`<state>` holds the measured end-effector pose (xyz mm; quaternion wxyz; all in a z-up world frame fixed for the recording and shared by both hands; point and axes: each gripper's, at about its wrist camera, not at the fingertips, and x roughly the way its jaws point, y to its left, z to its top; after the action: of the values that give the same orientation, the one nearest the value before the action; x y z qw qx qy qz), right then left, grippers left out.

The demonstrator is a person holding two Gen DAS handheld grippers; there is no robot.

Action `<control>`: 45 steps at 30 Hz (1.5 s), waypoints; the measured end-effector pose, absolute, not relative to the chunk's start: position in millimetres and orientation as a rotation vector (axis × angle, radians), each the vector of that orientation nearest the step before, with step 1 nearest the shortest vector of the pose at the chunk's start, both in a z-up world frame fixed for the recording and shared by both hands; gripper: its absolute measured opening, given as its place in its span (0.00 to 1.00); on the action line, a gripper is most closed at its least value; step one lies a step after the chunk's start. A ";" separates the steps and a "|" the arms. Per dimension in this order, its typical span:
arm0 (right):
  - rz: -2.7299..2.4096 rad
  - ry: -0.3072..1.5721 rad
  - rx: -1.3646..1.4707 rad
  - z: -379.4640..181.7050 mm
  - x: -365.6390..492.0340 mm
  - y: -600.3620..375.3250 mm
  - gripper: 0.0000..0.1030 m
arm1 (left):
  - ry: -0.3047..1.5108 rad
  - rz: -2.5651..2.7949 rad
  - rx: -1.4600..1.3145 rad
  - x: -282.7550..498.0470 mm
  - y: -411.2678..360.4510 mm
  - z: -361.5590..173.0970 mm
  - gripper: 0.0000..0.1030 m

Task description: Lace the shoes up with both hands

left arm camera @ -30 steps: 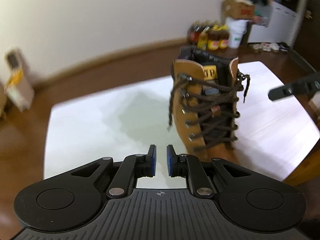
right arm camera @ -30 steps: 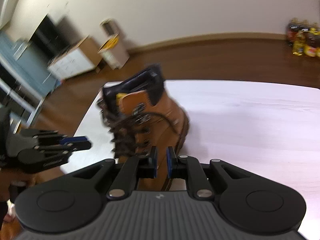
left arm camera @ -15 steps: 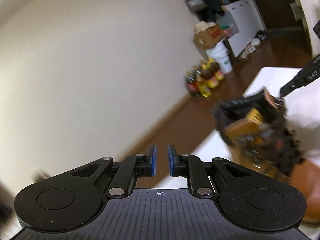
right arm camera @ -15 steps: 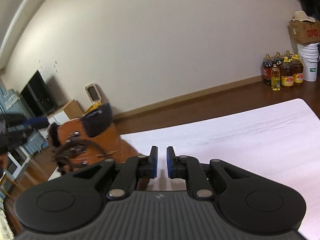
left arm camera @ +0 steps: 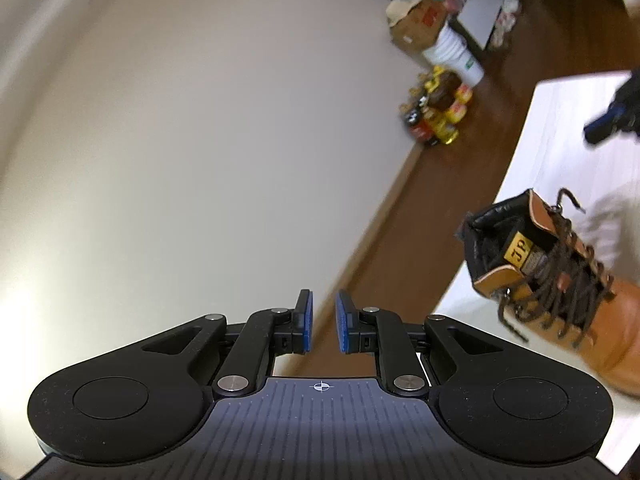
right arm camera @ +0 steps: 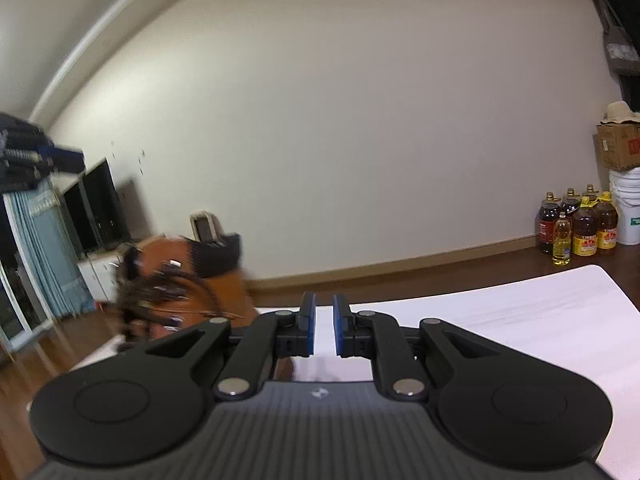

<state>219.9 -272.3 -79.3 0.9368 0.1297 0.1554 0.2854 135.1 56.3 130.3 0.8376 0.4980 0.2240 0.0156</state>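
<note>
A tan leather boot (left arm camera: 560,280) with dark brown laces (left arm camera: 554,276) stands on the white table (left arm camera: 568,140), low on the right in the rolled left wrist view. A loose lace end (left arm camera: 568,198) sticks up by its collar. My left gripper (left arm camera: 323,322) points past the boot toward the wall, its blue pads a narrow gap apart with nothing between them. In the right wrist view the boot (right arm camera: 188,280) is blurred at the left. My right gripper (right arm camera: 324,328) is beside it over the table (right arm camera: 500,312), also slightly open and holding nothing. The left gripper (right arm camera: 44,160) hangs high above the boot there.
Oil bottles (right arm camera: 576,228), a white bucket (right arm camera: 628,208) and a cardboard box (right arm camera: 618,146) stand against the far wall on the wooden floor. A dark screen (right arm camera: 96,208) and blue curtains are at the left. The table's far edge runs behind the boot.
The left gripper rose and rolled, so the boot slid from the centre to the lower right of its view; its pads parted slightly. The right gripper swung right, leaving the boot at its left.
</note>
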 end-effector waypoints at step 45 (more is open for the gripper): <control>0.374 0.516 0.358 -98.7 305.0 -271.4 0.15 | 0.579 0.103 0.693 195.0 77.6 18.3 0.19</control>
<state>305.0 -271.4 -98.7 0.9339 0.1753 0.2523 0.1826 195.0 77.6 18.3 0.8986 0.3346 0.2795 0.0500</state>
